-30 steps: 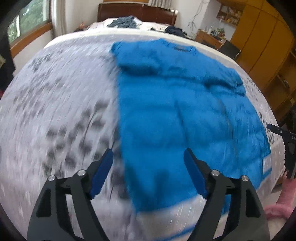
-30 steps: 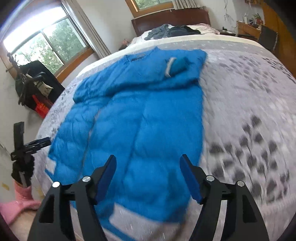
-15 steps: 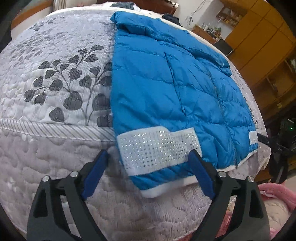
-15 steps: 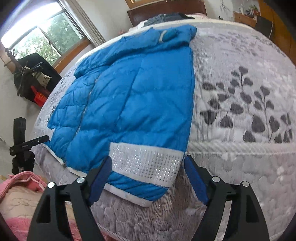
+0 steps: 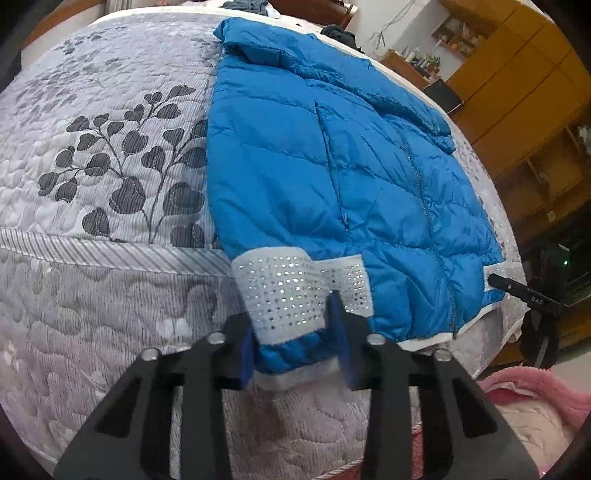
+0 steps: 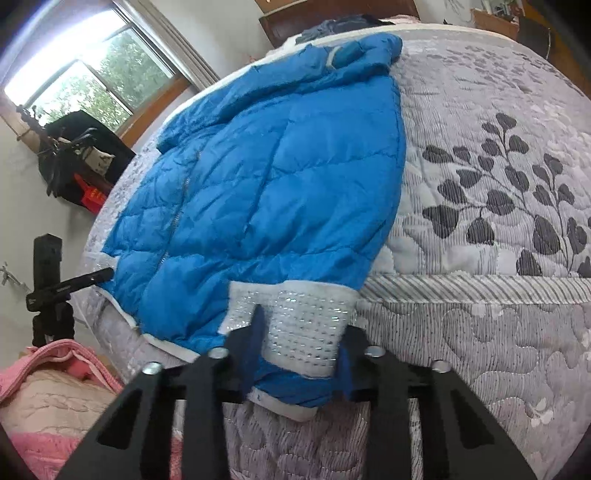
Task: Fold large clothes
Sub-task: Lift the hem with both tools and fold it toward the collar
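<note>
A blue puffer jacket lies flat on the grey leaf-print bed, collar far, hem hanging over the near edge. A white studded band runs along its hem corner. My left gripper is shut on that left hem corner, cloth bunched between its blue pads. In the right wrist view the same jacket shows its right hem corner with a white studded band. My right gripper is shut on it at the edge of the bed.
A black tripod stands beside the bed by the jacket's hanging side. Pink bedding lies on the floor below. Wooden cabinets line one wall, a window the other. Dark clothes lie near the headboard.
Both grippers dropped from above the jacket to the bed's near edge. They then closed from wide open onto the two studded hem corners.
</note>
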`<state>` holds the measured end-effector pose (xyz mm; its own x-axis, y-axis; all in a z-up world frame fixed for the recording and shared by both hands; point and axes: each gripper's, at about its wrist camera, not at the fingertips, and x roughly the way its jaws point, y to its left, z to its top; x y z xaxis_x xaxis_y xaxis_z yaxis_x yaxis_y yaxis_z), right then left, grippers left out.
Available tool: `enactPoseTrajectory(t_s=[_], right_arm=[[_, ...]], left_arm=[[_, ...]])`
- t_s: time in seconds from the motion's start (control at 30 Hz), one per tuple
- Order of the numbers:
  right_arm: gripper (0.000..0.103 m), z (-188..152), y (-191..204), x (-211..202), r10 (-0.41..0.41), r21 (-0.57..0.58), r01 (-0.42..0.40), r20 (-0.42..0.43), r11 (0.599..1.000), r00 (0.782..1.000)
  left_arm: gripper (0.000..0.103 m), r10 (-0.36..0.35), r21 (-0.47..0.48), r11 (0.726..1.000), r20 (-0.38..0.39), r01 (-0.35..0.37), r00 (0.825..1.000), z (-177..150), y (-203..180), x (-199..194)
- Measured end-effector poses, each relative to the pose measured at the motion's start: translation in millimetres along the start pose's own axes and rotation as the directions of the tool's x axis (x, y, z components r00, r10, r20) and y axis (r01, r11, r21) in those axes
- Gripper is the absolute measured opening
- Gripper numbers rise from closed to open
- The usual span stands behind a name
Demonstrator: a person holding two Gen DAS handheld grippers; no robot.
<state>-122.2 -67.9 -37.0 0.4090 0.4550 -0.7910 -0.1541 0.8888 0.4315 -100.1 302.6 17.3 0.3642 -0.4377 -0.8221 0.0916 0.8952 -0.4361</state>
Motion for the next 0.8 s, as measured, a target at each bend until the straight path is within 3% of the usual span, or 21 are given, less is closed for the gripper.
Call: enactPoseTrajectory(t_s=[0.07, 0.37, 0.63, 0.8], right_arm=[[0.019, 3.1, -3.4, -6.0, 0.043, 0.018, -0.043, 0.017, 0.999, 0.999], [0.012, 36.2, 8.5, -51.6, 0.171, -0.030, -0.169, 0.136, 0.985, 0.976], [0.012, 105.9, 21.1, -74.3, 0.186, -0.092, -0.170, 0.195, 0.981, 0.963], [0.012, 153.7, 12.1, -63.5, 0.203, -0.067, -0.194, 0.177, 0.979, 0.963]], left_arm=[[0.018, -0.023, -0.002, 1.000, 0.019, 0.023, 1.000, 1.2, 3.0, -6.8], [0.012, -0.160, 0.046, 0.987, 0.151, 0.155, 0.975, 35.2, -8.0, -44.9], [0.012, -0.203, 0.104, 0.978, 0.265, 0.182, 0.943, 89.8, -17.7, -62.8], [0.012, -0.197, 0.117, 0.978, 0.274, 0.170, 0.941, 130.4, -17.2, -52.0]])
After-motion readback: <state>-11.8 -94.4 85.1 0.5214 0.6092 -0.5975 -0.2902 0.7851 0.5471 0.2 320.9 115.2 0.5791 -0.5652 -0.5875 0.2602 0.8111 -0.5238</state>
